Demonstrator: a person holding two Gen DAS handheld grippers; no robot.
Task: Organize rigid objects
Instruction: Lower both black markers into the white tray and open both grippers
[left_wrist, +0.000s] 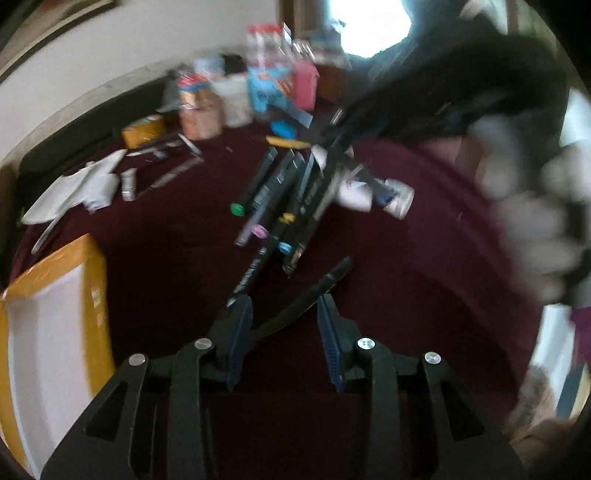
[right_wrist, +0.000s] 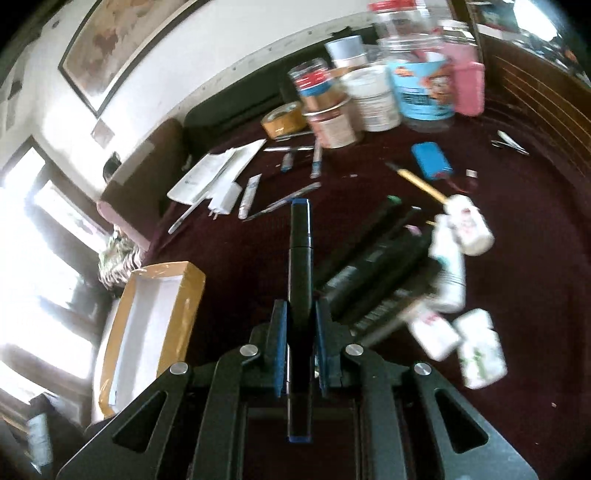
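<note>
In the right wrist view my right gripper (right_wrist: 300, 302) is shut on a black marker with blue ends (right_wrist: 299, 251), held lengthwise above the maroon cloth (right_wrist: 240, 240). To its right lies a heap of black markers (right_wrist: 373, 273) beside small white bottles (right_wrist: 469, 229). In the left wrist view my left gripper (left_wrist: 284, 299) stands open. A black pen (left_wrist: 310, 291) lies slantwise between its fingers, and the pads do not press on it. The marker heap (left_wrist: 280, 199) with its coloured caps is just beyond. The picture is blurred.
A yellow-taped cardboard box with a white inside (right_wrist: 155, 317) (left_wrist: 48, 332) sits at the left. Jars and tubs (right_wrist: 369, 92) crowd the back. A blue case (right_wrist: 432, 160), a pencil (right_wrist: 417, 181), papers (right_wrist: 218, 173) and pens lie about. A blurred hand (left_wrist: 535, 221) fills the right.
</note>
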